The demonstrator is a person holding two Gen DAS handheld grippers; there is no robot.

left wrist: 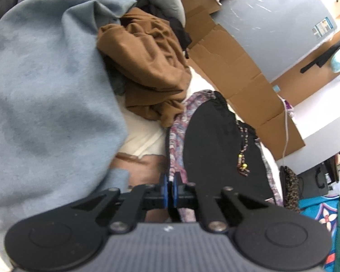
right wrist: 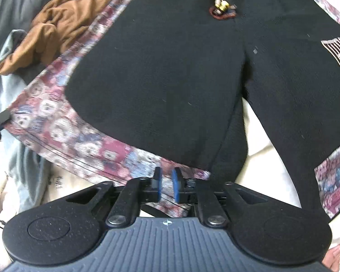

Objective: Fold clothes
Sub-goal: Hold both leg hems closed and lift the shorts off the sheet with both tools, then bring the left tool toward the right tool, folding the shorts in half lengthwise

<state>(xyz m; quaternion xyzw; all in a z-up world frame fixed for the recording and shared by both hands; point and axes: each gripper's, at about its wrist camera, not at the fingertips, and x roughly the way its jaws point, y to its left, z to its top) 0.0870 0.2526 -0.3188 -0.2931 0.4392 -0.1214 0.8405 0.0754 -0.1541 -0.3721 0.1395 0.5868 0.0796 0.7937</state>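
Black shorts with maroon-and-blue patterned side panels lie spread on cream bedding. A beaded drawstring hangs at the waist, and a white print marks one leg. In the right wrist view, my right gripper holds the patterned hem between its blue pads, which stand a narrow gap apart. In the left wrist view, the same shorts stretch away from my left gripper. It is shut on the patterned side strip.
A crumpled brown garment and a large light-blue fleece lie to the left of the shorts. Flattened cardboard and a grey wrapped box stand to the right. A bright turquoise cloth shows at the lower right.
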